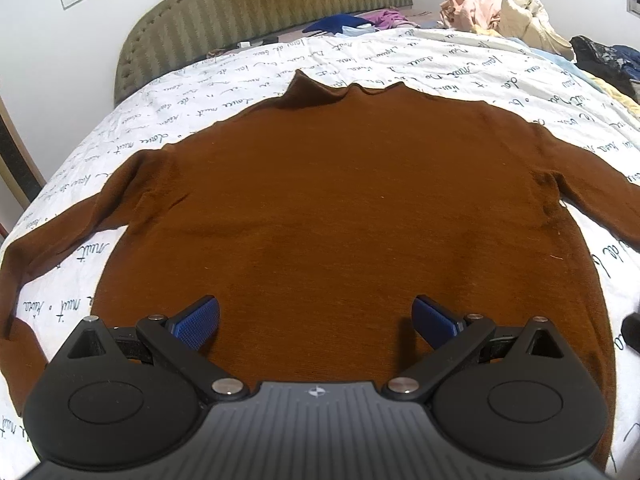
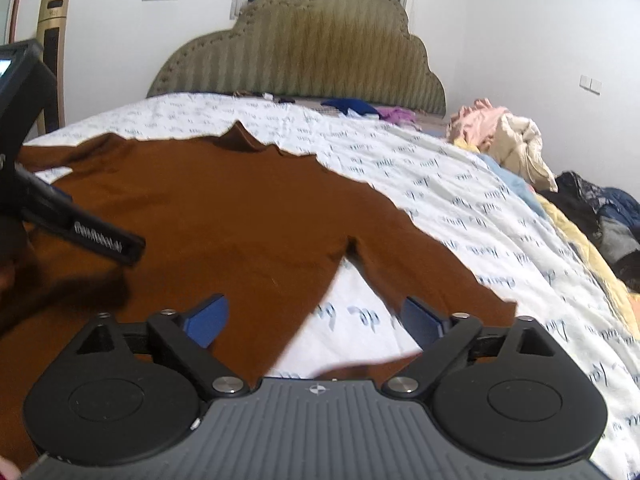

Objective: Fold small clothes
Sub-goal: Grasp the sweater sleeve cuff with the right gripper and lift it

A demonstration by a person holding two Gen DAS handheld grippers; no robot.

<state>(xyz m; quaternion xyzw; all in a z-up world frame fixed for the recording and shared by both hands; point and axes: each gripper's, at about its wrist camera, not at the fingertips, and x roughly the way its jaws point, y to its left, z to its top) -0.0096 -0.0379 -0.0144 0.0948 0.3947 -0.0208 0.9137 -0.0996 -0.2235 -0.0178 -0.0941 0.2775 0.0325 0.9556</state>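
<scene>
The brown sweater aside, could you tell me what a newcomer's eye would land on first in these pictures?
After the brown turtleneck sweater, spread flat with its sleeves out, comes the white script-printed bedspread under it. Behind stands the scalloped olive headboard, and a heap of crumpled clothes lies at the bed's far right. The open left gripper hangs over the sweater's hem.

I see the bed [image 1: 400, 52] under its white script-printed cover, a brown sweater [image 1: 340, 200] spread flat at centre frame, and a heap of clothes [image 1: 500, 8] at upper right.
</scene>
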